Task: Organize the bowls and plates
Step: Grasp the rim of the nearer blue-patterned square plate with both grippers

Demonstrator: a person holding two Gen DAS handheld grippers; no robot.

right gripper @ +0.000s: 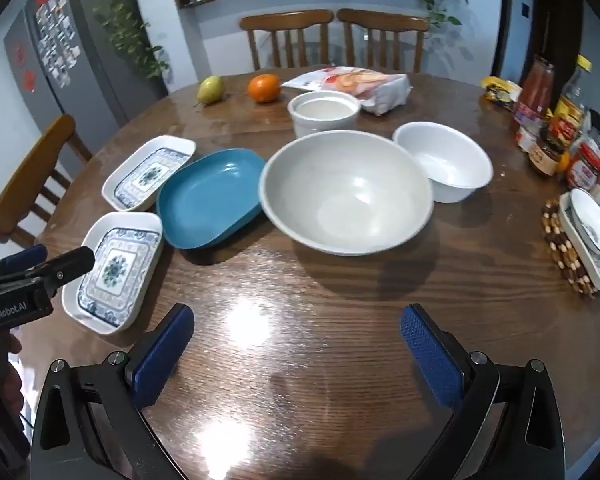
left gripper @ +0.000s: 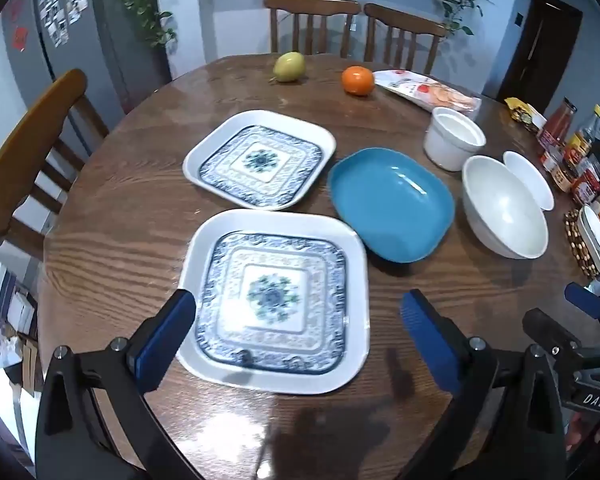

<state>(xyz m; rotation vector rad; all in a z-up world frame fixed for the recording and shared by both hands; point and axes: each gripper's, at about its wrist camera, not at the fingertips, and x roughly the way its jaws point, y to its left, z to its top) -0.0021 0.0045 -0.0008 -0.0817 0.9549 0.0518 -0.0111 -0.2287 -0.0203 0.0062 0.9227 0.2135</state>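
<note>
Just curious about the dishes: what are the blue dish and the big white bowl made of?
Blue dish: glossy, thin-rimmed, evenly coloured with sharp highlights; looks like melamine plastic or glazed ceramic, can't tell which. Large white bowl: smooth, softly shiny white with a thicker rim; probably glazed ceramic.

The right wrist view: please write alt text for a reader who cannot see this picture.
The open right gripper hangs empty above a round wooden table, facing a large white bowl. A blue dish and two patterned square plates lie left of the bowl; a smaller white bowl sits to its right.
</note>
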